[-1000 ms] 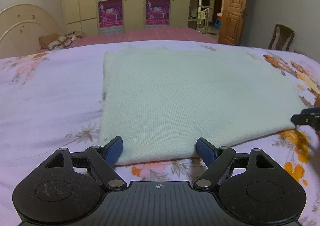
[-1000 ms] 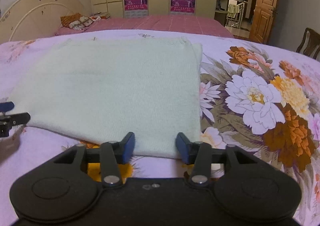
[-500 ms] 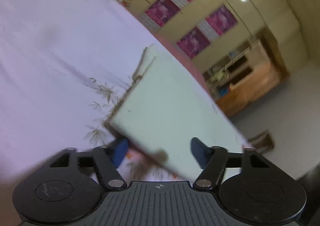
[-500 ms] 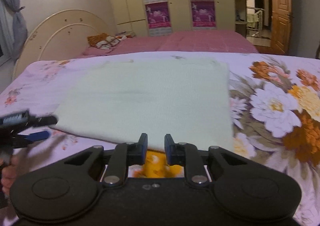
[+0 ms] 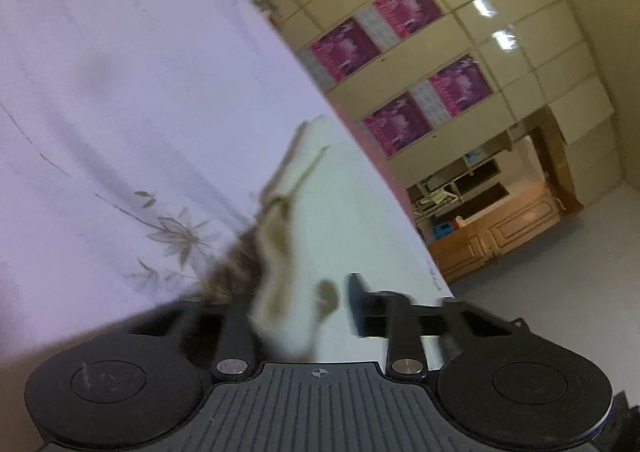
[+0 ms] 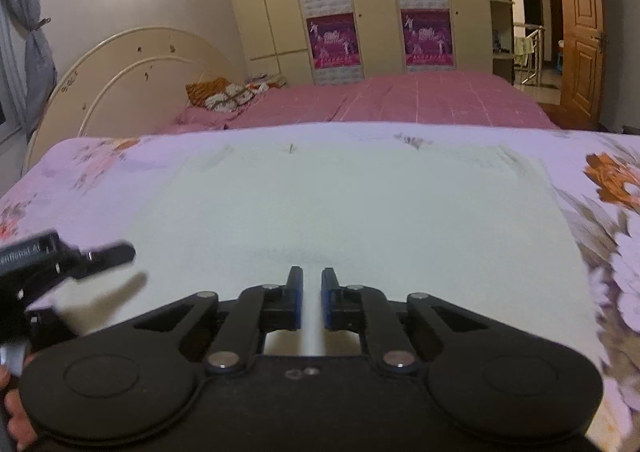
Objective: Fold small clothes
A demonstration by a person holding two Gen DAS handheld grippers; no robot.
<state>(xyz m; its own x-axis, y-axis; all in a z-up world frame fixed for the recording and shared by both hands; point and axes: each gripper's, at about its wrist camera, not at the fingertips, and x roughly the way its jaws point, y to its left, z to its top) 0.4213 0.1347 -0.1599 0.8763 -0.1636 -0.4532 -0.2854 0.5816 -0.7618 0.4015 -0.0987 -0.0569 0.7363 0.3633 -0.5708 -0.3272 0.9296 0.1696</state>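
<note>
Floral lilac bedsheet [image 6: 100, 156] carries a pale knitted cloth [image 6: 360, 204]; left tongs [image 5: 316, 308] and right tongs [image 6: 311, 292] have just closed, each pinching its near edge.

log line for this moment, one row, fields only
stage: grasping near edge | item: pale knit garment flat on floral bedspread | left gripper: jaws just closing, cloth bunched between | right gripper: jaws just closed on fold | lift: not started
</note>
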